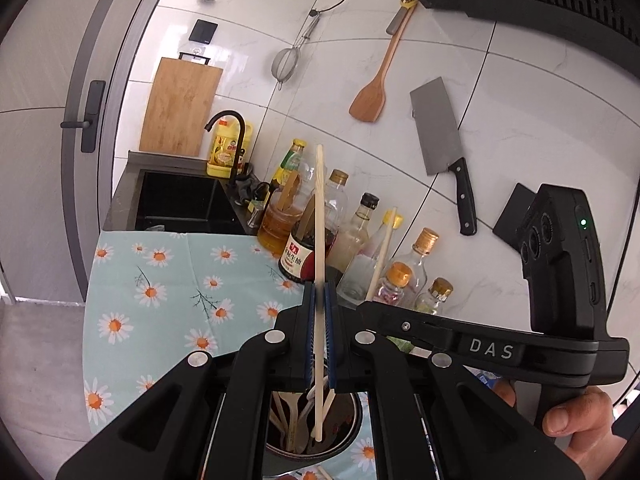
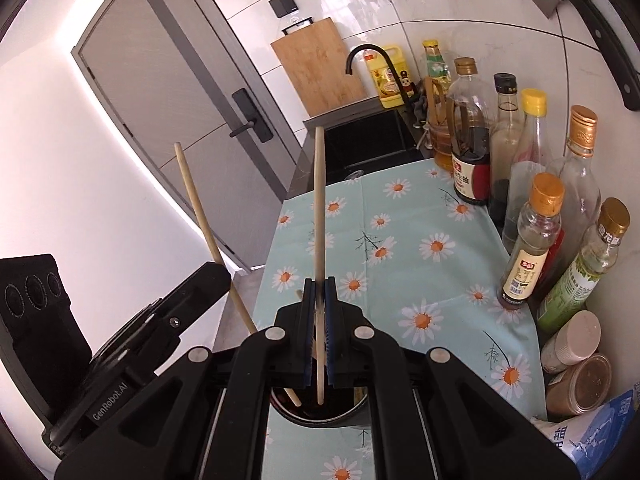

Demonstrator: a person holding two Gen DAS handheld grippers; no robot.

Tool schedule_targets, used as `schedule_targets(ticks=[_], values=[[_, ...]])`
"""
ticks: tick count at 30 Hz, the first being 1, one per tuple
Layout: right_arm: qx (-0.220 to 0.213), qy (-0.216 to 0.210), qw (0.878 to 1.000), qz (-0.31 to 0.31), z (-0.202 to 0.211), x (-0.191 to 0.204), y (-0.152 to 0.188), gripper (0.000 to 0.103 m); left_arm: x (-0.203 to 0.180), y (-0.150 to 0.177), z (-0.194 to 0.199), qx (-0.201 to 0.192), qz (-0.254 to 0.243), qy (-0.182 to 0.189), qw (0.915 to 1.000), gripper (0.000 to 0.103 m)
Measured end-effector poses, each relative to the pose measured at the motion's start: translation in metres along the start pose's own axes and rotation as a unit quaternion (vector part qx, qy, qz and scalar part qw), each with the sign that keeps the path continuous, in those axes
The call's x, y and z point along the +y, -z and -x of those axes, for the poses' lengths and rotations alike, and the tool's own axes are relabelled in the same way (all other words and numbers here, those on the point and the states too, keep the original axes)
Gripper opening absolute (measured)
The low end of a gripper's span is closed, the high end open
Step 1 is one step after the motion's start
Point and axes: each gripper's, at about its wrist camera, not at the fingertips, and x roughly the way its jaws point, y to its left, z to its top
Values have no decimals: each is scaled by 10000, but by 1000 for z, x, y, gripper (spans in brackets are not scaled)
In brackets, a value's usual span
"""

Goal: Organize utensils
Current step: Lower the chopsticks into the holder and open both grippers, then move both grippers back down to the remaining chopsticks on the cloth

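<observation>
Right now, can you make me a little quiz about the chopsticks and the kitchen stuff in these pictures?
1. True or false: the left gripper and the right gripper each pinch one chopstick.
2. What hangs on the wall beside the wooden spatula? A) cleaver B) frying pan C) towel
3. Fill in: the tablecloth is printed with ____.

Key:
1. True: left chopstick, right chopstick.
2. A, the cleaver.
3. Daisies.
</observation>
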Motion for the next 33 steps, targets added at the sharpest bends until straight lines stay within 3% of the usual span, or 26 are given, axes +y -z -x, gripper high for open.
schedule_targets(ticks=[3,6,12,16,25,33], values=[[78,-36,10000,8,-1,0,3,9,1,4,-4,157,15,-76,9998,5],[100,-54,9999,-12,1,-1,4,21,2,5,-3,196,40,-88,9998,5],[122,-114,9998,-82,7,-2,6,22,4,9,4,248,61,-142,9996,5],[114,-132,9998,-74,13,-1,8,32,4,11,7,333,74,-165,9993,5],[169,-45,9998,-27,33,-2,20,32,-7,21,22,552,-79,-241,9982,6],[542,215,9983,87,49,-19,50,38,-16,41,42,778,-165,-338,9963,6]])
